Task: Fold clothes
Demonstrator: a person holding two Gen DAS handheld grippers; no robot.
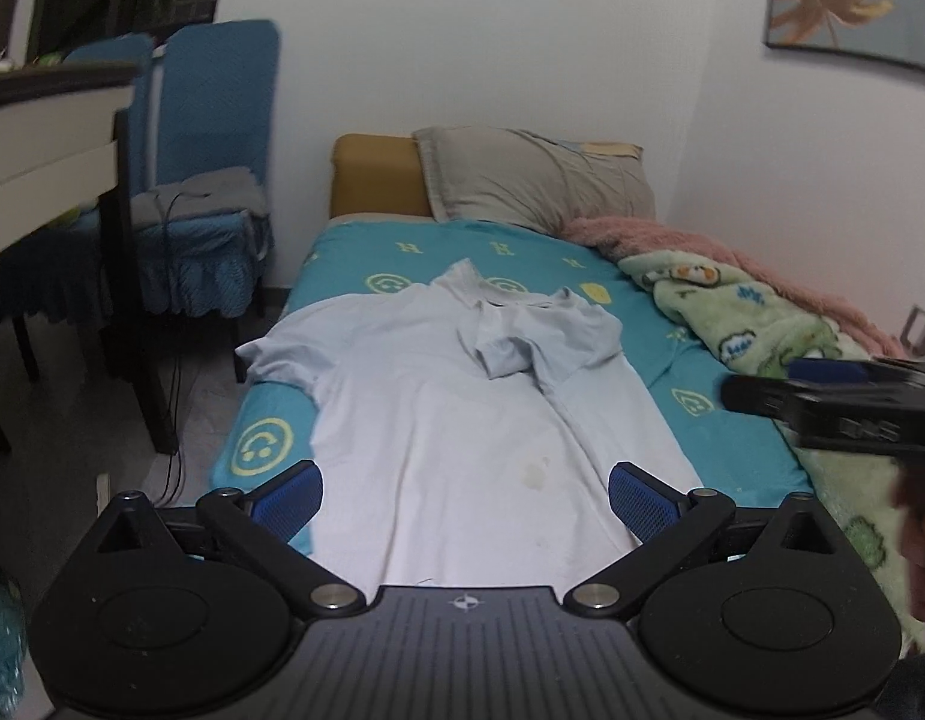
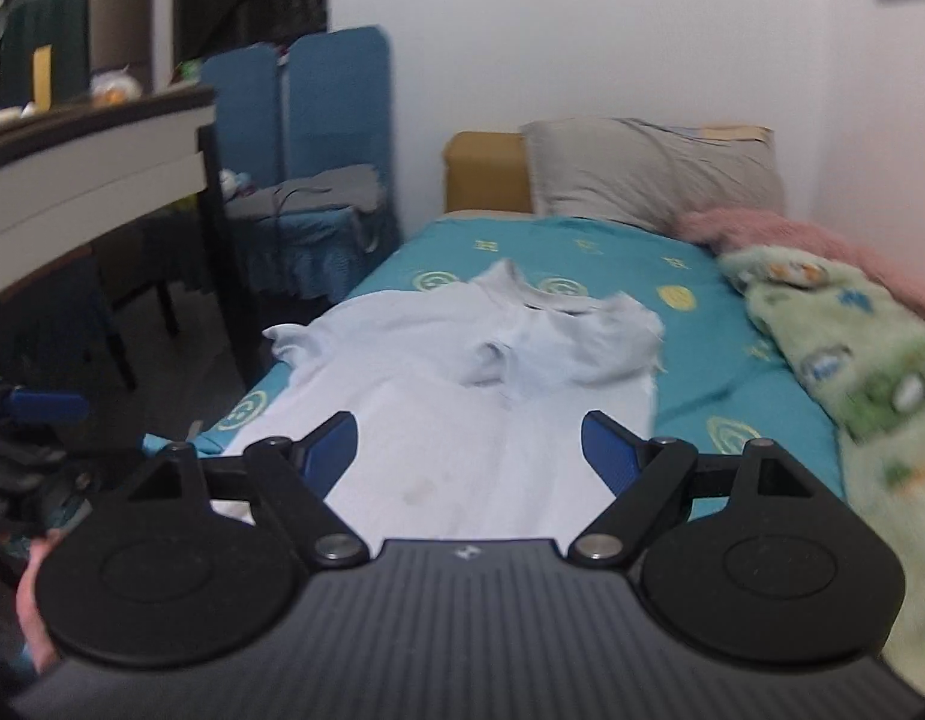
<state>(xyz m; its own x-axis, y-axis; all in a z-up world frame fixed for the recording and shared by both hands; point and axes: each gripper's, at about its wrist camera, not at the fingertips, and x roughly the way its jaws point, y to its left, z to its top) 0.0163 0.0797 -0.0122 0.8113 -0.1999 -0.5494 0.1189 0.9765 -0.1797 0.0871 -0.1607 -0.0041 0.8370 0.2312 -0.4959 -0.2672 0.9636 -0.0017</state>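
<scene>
Pale blue cotton T-shirt lies spread lengthwise on a bed with a teal smiley-print sheet, one sleeve folded across its chest. Above its hem the left gripper hangs wide open and empty; the right gripper is likewise spread apart, holding nothing. A green cartoon-print fleece blanket is bunched along the wall side.

Pale-blue shirt (teal smiley sheet)
</scene>
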